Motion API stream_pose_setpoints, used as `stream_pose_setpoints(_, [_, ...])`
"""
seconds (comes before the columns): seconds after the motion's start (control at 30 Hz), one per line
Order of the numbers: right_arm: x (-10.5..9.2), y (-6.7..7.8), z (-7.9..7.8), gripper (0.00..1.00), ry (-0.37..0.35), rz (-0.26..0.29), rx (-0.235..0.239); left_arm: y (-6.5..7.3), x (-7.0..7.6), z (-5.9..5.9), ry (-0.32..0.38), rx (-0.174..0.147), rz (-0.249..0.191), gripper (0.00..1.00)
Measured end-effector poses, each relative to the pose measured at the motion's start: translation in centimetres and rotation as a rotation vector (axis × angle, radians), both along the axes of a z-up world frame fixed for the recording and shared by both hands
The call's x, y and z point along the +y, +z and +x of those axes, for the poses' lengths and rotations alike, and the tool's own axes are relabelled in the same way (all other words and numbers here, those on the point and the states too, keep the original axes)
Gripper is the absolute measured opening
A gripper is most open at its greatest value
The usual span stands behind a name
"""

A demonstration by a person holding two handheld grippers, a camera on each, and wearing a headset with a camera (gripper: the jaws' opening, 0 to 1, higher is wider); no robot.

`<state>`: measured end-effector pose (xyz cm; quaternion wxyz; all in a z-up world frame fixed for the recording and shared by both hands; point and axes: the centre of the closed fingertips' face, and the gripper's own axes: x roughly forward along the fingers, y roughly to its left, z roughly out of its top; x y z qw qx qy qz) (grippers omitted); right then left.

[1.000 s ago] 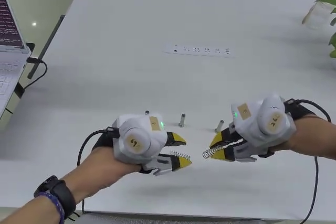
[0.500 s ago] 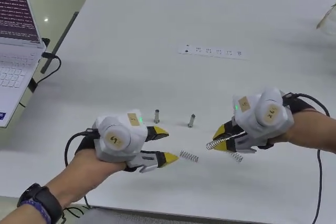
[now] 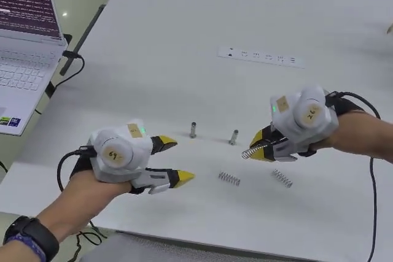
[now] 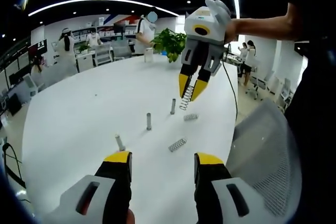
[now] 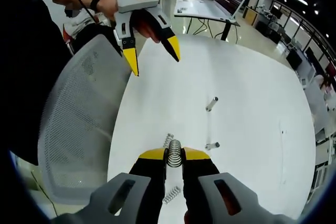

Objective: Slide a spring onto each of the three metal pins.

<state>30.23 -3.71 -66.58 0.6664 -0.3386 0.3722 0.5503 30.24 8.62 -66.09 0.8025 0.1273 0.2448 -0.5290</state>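
Two short metal pins [image 3: 193,129] [image 3: 234,137] stand upright on the white table [image 3: 184,41]; the left gripper view shows all three in a row [image 4: 120,141] [image 4: 148,121] [image 4: 172,106]. My right gripper [image 3: 255,146] is shut on a spring [image 3: 248,151] that sticks out leftward, close to the right-hand visible pin. From the right gripper view the held spring [image 5: 174,159] sits end-on between the jaws. Two loose springs [image 3: 229,178] [image 3: 282,177] lie flat in front of the pins. My left gripper [image 3: 175,160] is open and empty, left of the nearer loose spring.
An open laptop [image 3: 24,29] sits at the far left with a black cable [image 3: 73,59] beside it. A white power strip [image 3: 261,57] lies farther back. The table's front edge [image 3: 215,240] is close below the grippers, with a mesh chair back [image 5: 79,108] beyond it.
My left gripper has drawn back to the left, away from the spring that lay at its lower jaw. My right gripper still holds its spring. The head camera has shifted.
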Motion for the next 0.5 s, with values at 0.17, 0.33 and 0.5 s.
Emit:
stream_pose_setpoints(0.17, [0.5, -0.3, 0.9, 0.08, 0.009, -0.010, -0.002, 0.0, 1.4, 0.3, 0.047, 0.005, -0.003, 0.48])
stream_pose_setpoints(0.33, [1.0, -0.5, 1.7, 0.08, 0.011, -0.015, 0.001, 0.0, 2.6, 0.5, 0.083, 0.008, -0.005, 0.53])
stream_pose_setpoints(0.5, [1.5, -0.9, 2.5, 0.08, 0.019, -0.025, 0.004, 0.0, 3.7, 0.5, 0.113, 0.011, -0.007, 0.56])
